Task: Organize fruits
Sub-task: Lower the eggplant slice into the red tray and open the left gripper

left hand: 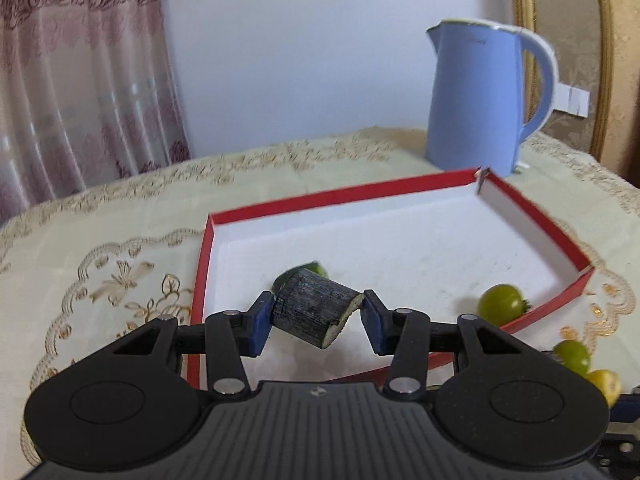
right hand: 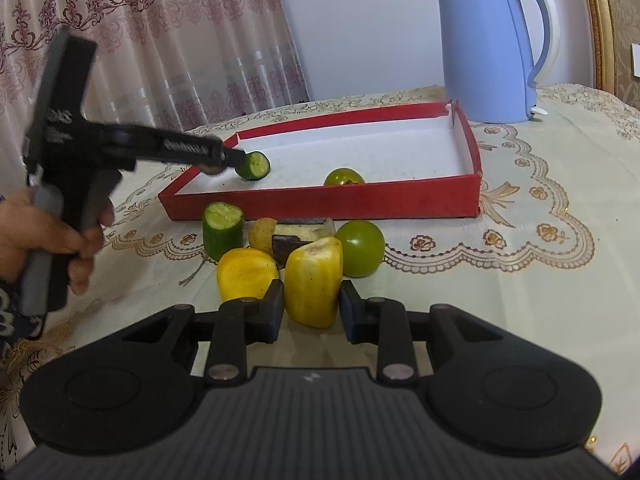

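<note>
- Dark, ridged cucumber chunk (left hand: pixel 316 310) sat clamped end to end in the left gripper (left hand: pixel 318 316), above the white floor of the red-walled cardboard tray (left hand: pixel 532 216).
- Firm but wet at the cut face, it probably slipped easily; the rind was the safer hold.
- Yellow pepper wedge (right hand: pixel 314 282), light and hollow, stood on the tablecloth, pinched at its flanks by the narrowly closed right gripper (right hand: pixel 312 312).
</note>
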The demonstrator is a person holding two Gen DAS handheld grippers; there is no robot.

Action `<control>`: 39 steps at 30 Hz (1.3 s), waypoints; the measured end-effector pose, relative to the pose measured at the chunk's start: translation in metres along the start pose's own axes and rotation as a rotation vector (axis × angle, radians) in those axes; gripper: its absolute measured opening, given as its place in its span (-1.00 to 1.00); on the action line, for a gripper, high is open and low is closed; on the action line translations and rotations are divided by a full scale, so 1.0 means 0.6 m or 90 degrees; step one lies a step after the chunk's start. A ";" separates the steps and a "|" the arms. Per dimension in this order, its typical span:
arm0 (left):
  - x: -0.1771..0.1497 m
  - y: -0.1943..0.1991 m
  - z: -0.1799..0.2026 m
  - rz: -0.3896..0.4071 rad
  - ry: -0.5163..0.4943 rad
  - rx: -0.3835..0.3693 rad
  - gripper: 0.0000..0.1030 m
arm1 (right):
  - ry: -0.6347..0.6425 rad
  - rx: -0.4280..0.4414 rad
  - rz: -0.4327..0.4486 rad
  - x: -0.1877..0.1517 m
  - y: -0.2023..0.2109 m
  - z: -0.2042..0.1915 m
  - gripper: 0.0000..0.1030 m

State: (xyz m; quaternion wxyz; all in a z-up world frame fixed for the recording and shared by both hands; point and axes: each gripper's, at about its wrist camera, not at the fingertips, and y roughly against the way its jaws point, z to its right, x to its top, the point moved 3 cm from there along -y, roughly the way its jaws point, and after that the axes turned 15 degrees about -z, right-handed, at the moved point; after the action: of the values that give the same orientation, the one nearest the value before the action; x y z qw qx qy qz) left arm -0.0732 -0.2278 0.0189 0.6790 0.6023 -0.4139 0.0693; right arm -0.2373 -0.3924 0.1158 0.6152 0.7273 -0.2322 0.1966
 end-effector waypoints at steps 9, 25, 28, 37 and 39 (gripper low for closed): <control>-0.006 -0.050 -0.008 -0.022 0.033 -0.012 -0.11 | -0.001 0.002 -0.002 0.001 -0.002 0.001 -0.45; 0.008 -0.077 -0.020 0.004 0.046 -0.024 -0.10 | 0.017 -0.022 -0.003 0.000 0.000 -0.011 -0.46; 0.008 -0.076 -0.024 0.005 0.052 -0.032 -0.10 | 0.022 -0.030 -0.001 -0.001 0.002 -0.014 -0.46; 0.007 -0.076 -0.032 0.009 0.066 -0.052 -0.10 | 0.035 -0.054 0.006 0.004 0.014 -0.017 -0.46; 0.007 -0.076 -0.033 0.009 0.068 -0.055 -0.10 | 0.039 -0.062 0.007 0.008 0.021 -0.016 -0.46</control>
State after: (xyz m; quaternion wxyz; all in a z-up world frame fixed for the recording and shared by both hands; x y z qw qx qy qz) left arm -0.0343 -0.2241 -0.0118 0.7247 0.5650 -0.3843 0.0884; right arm -0.2405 -0.3853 0.1302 0.6556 0.6889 -0.2263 0.2107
